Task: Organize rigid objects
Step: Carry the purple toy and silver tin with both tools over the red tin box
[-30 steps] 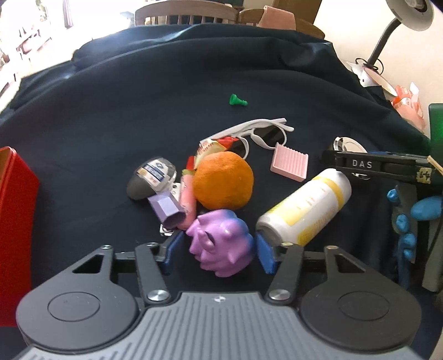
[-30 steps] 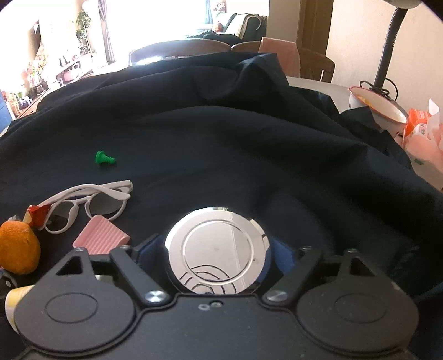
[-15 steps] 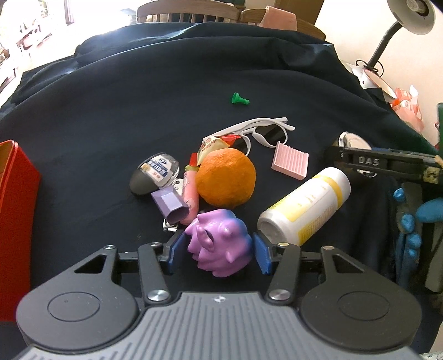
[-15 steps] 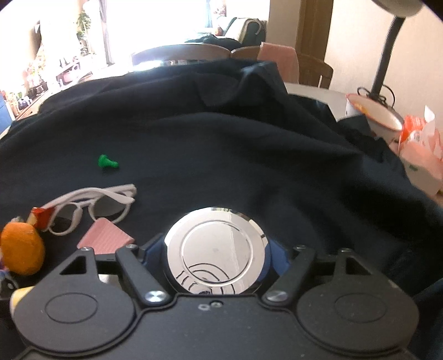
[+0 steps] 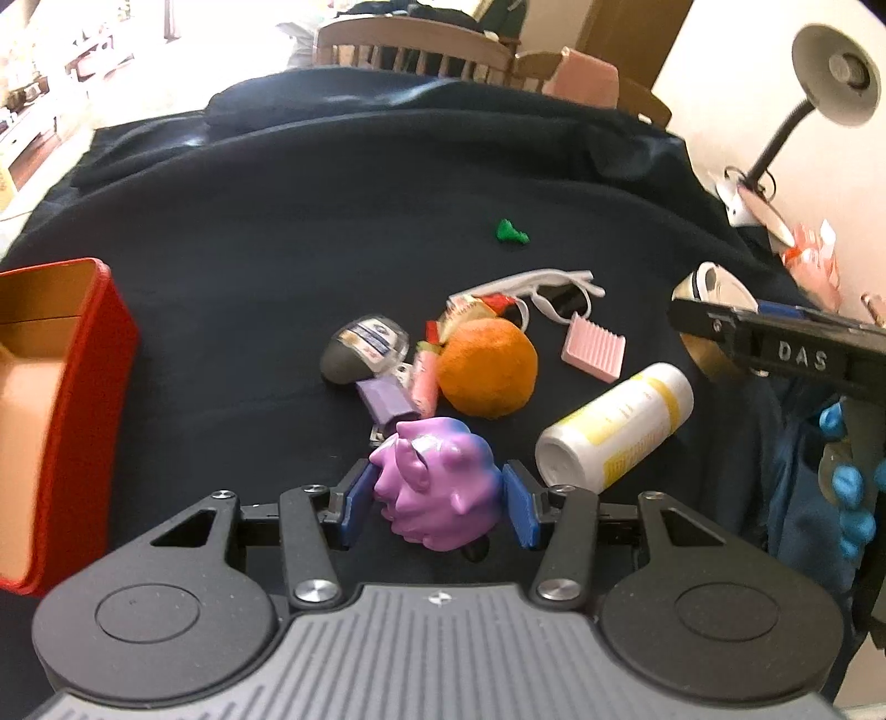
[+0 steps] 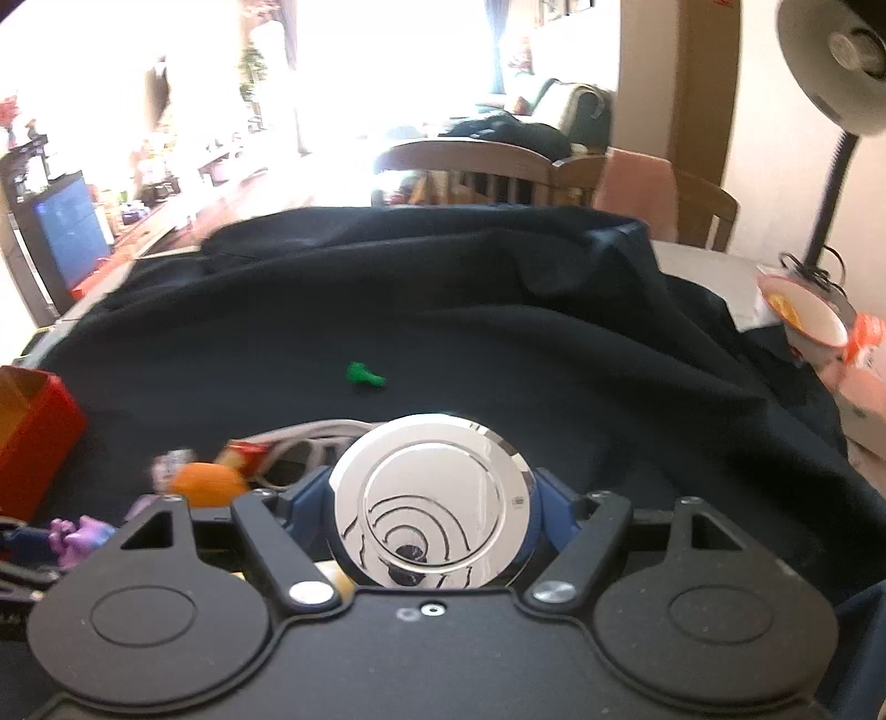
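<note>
My left gripper is shut on a purple toy figure and holds it just above the dark cloth. Beyond it lies a pile: an orange, a white and yellow bottle, a pink ridged block, white sunglasses, a grey mouse-like case and a lilac box. My right gripper is shut on a round shiny metal tin, raised above the cloth; it also shows at the right of the left wrist view.
A red box with an open top stands at the left. A small green pawn lies farther back. A desk lamp and a bowl stand at the right. Chairs stand behind the table.
My left gripper closed on the purple toy and lifted it slightly off the pile. My right gripper rose with the metal tin and swung left, bringing the red box into its view.
</note>
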A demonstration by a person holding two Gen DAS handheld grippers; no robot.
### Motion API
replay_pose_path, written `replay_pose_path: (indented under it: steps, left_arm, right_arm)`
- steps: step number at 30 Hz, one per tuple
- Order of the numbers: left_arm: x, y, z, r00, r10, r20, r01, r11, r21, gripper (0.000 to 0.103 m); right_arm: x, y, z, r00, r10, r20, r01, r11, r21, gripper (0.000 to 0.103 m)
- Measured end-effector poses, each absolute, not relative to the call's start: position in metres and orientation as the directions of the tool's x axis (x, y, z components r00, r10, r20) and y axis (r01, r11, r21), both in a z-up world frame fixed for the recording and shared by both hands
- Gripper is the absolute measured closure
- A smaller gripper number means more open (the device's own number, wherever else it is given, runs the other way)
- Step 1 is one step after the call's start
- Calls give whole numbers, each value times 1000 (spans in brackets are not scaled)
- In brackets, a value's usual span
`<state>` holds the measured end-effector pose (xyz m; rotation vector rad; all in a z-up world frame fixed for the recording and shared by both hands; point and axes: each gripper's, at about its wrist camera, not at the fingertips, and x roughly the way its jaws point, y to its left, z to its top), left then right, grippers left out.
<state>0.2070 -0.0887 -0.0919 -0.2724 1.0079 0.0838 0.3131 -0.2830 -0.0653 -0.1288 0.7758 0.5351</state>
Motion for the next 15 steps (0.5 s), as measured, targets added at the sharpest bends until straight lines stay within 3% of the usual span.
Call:
replay_pose_path:
  steps: [15]
  left_arm:
    - [154,-21,-43,597,40,-801,-338,918,-206,53]
  right_arm:
    - [267,-228,-25,505,545,-669,-666,739,100,27]
